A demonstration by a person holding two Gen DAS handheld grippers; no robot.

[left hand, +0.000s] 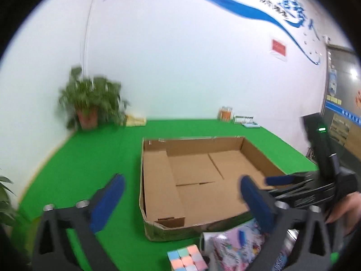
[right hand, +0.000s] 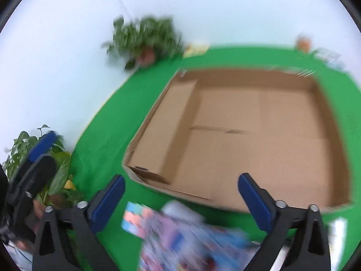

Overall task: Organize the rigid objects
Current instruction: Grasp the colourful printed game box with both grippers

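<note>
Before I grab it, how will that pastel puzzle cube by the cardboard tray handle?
The pastel puzzle cube looks rigid and blocky, so it should probably hold shape in a grip. Its flat faces suggest that it will slide on the green mat when pushed and won't roll. Its segmented layers may twist if squeezed off-centre.

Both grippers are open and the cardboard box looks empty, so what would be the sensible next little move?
Probably lower the left gripper onto the pastel puzzle cube and close on it. Its jaws stand wide with nothing between them, the cube sits on the green cloth just outside the empty cardboard box, and the right gripper is equally free.
</note>
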